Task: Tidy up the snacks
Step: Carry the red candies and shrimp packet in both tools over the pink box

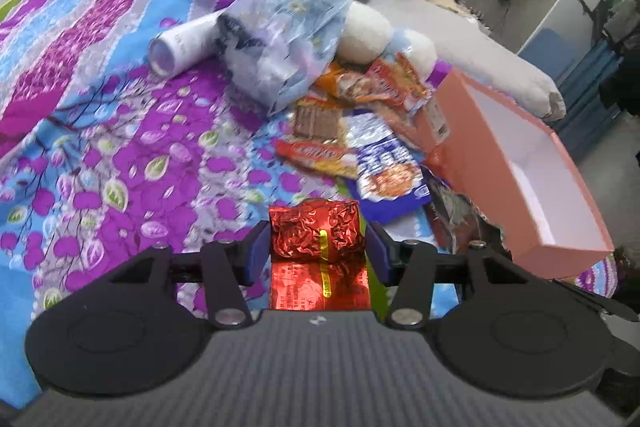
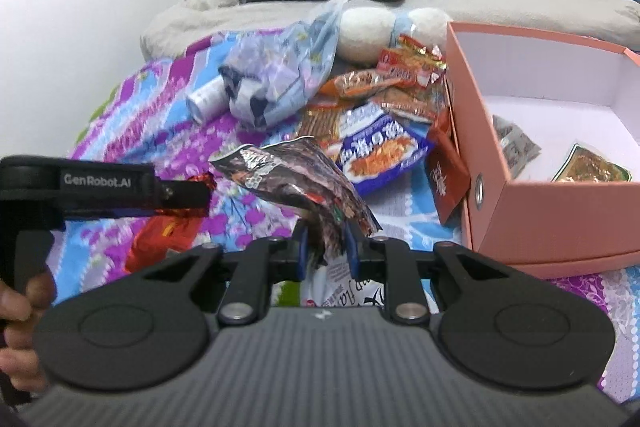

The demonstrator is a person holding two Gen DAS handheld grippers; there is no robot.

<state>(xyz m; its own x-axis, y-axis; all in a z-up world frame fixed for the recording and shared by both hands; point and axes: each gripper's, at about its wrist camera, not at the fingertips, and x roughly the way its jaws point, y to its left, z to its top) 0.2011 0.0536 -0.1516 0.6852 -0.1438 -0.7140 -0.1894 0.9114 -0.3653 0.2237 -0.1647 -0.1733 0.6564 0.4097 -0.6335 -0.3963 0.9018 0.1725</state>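
From the left wrist, the left gripper is clamped on a crinkled red foil packet, held above the floral bedspread, with the snack pile and pink box beyond to the right. From the right wrist, the right gripper pinches a dark crumpled wrapper just left of that box, where two packets already lie.

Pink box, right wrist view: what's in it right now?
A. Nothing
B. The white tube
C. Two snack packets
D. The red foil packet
C: the pink box holds a grey packet and an orange-brown packet on its white floor.
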